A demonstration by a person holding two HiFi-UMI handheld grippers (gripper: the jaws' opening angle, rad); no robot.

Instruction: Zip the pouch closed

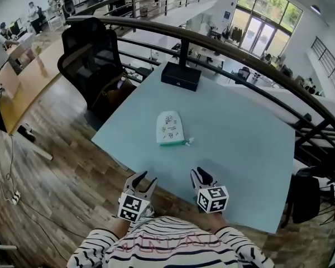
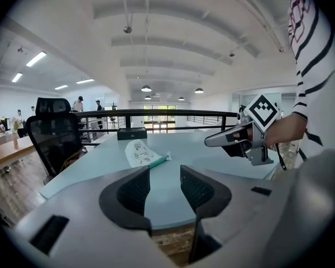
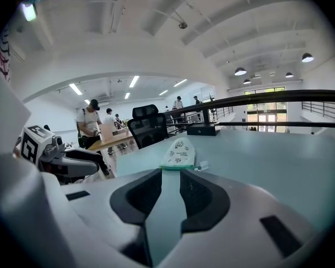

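2 tongs, left [image 1: 144, 178] and right [image 1: 201, 175], hover open before pouch [image 1: 170, 128].

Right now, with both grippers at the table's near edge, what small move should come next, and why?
Probably bring the left gripper forward to pin the pouch near its green zipper edge. It and the right gripper are open, empty and short of the pouch, which lies on the table with the zipper pull at its right end; zipping likely needs it steadied.

Left hand-held gripper [image 1: 146, 178] agape, right [image 1: 200, 173] seemingly narrower
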